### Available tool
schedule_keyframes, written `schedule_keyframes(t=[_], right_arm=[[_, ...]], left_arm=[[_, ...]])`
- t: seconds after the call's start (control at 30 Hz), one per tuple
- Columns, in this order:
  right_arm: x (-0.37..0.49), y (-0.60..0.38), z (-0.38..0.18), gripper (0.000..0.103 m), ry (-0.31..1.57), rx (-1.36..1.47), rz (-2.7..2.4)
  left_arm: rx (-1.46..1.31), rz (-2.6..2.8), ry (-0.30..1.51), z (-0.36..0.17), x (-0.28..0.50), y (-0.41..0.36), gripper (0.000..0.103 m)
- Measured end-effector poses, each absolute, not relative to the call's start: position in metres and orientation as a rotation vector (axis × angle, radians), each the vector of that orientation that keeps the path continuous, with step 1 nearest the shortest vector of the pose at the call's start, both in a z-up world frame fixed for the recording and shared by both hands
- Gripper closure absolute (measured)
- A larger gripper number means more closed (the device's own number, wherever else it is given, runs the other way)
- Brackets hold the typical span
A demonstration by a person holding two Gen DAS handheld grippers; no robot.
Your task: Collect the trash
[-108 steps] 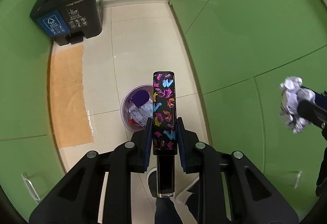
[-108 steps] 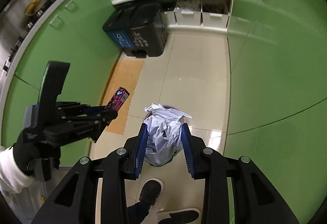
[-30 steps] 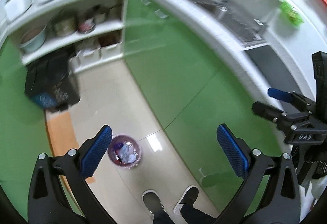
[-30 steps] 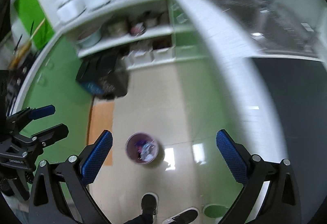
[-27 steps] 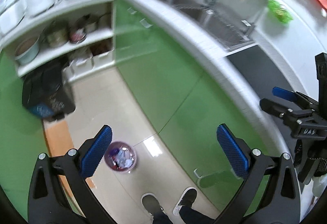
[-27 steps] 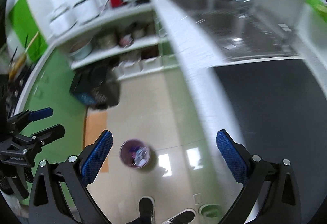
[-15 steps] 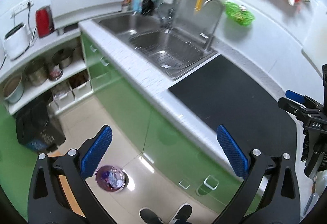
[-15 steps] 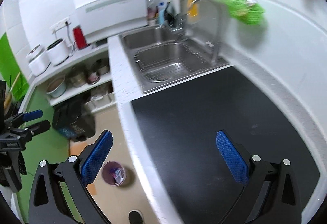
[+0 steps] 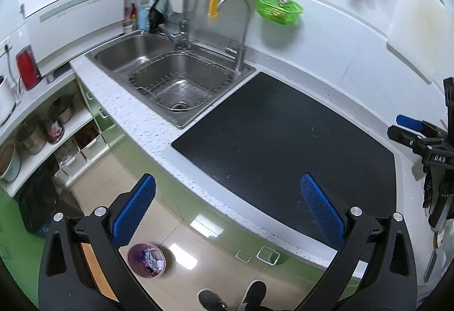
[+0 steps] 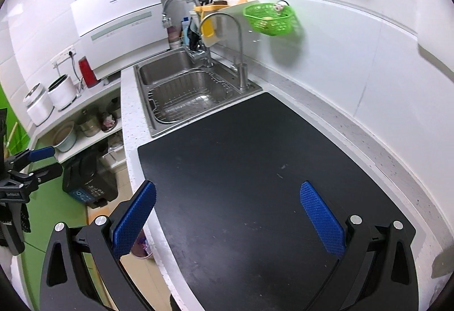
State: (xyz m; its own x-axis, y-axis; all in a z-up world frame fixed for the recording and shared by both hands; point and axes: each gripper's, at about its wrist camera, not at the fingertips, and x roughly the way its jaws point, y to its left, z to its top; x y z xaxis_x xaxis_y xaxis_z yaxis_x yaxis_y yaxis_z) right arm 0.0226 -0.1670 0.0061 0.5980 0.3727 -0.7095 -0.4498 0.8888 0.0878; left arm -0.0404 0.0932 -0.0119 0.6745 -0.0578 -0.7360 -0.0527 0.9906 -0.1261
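Both grippers hang over a white speckled worktop [image 9: 147, 123] with a bare black mat [image 10: 255, 169] on it, the left gripper [image 9: 227, 208] and the right gripper [image 10: 227, 214] each with blue pads spread wide and nothing between them. Beyond the mat a steel double sink [image 9: 173, 75] with two curved taps sits below a green basket [image 10: 269, 17] on the white wall. Down on the tiled floor [image 9: 181, 277], beside the green cabinet fronts, the small purple bin [image 9: 146, 260] holds the collected trash, with a dark pedal bin [image 10: 89, 177] farther along.
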Motion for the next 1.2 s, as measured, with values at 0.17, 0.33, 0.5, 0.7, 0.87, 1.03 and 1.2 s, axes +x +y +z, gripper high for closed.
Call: schedule_keyframes(t=[0.17, 0.33, 0.5, 0.7, 0.87, 1.03, 1.2], right_arm=[[0.018, -0.169, 0.007, 0.006, 0.818, -0.104, 0.460], [0.012, -0.164, 0.008, 0.006, 0.838, -0.108, 0.451], [0.008, -0.163, 0.012, 0.006, 0.835, -0.104, 0.436], [0.005, -0.161, 0.013, 0.006, 0.832, -0.106, 0.435], [0.000, -0.160, 0.012, 0.006, 0.838, -0.102, 0.438], [0.000, -0.159, 0.012, 0.006, 0.839, -0.102, 0.442], [0.001, -0.156, 0.012, 0.006, 0.838, -0.109, 0.449]], left_arm=[[-0.112, -0.043, 0.856, -0.010, -0.033, 0.089, 0.003], [-0.082, -0.057, 0.862, -0.003, -0.028, 0.091, 0.003], [-0.059, -0.049, 0.848, 0.004, -0.028, 0.090, 0.003], [-0.043, -0.043, 0.843, 0.007, -0.031, 0.089, 0.003], [-0.044, -0.043, 0.842, 0.007, -0.033, 0.088, 0.003], [-0.047, -0.040, 0.843, 0.008, -0.036, 0.088, 0.003], [-0.047, -0.040, 0.842, 0.008, -0.037, 0.088, 0.003]])
